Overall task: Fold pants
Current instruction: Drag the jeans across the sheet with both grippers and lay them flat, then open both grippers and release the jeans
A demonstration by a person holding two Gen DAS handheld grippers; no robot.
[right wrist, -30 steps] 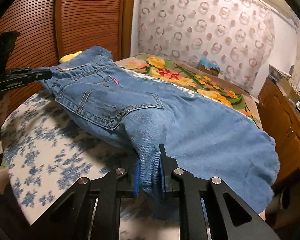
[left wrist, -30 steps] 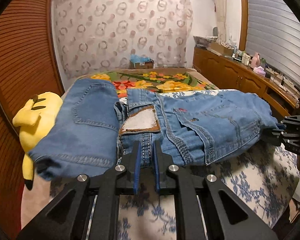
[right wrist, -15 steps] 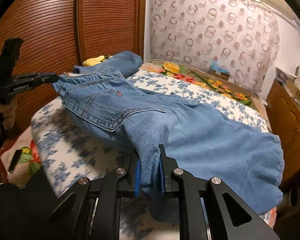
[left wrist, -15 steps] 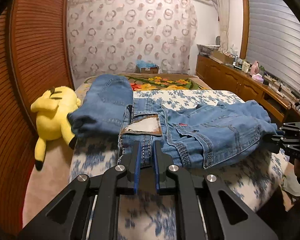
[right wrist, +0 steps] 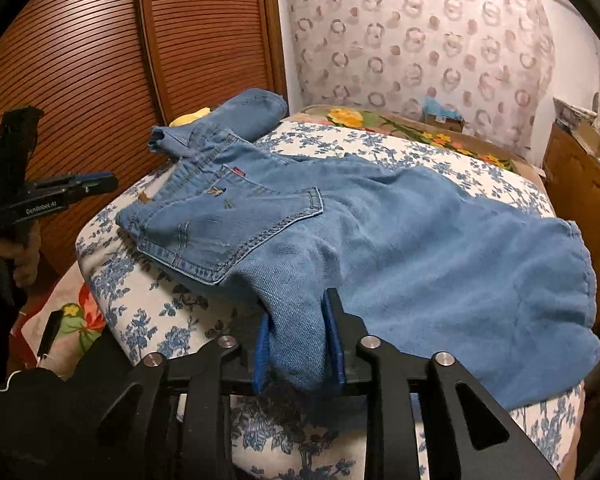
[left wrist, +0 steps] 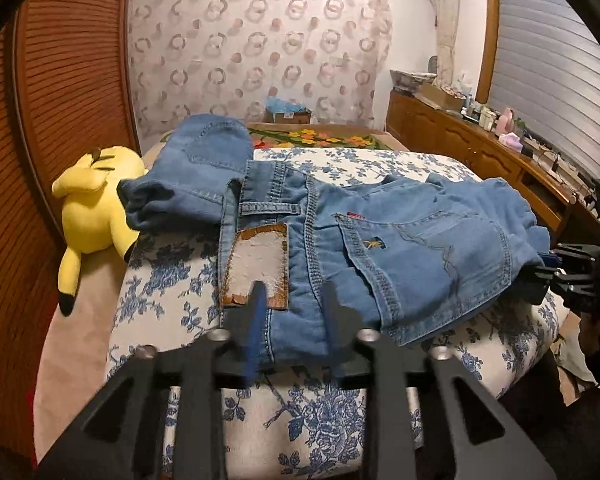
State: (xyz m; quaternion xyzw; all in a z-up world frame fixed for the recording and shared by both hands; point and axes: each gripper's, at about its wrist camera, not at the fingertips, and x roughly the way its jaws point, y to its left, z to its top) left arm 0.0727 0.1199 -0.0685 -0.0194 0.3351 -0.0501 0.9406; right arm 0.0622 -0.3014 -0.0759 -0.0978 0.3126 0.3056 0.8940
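Folded once, the blue jeans lie across the near end of a bed covered in a blue-and-white floral sheet, waistband toward the wooden louvred doors and legs trailing toward the dresser. At the waistband, the left gripper has just been opening; its jaws now stand apart on either side of the denim hem, the pads clear of the cloth. At the other edge, the right gripper has also just been opening, a fold of denim still hanging between its blue pads, which look loosened rather than pressed. A second pair of folded jeans rests farther up the bed beside a yellow plush toy.
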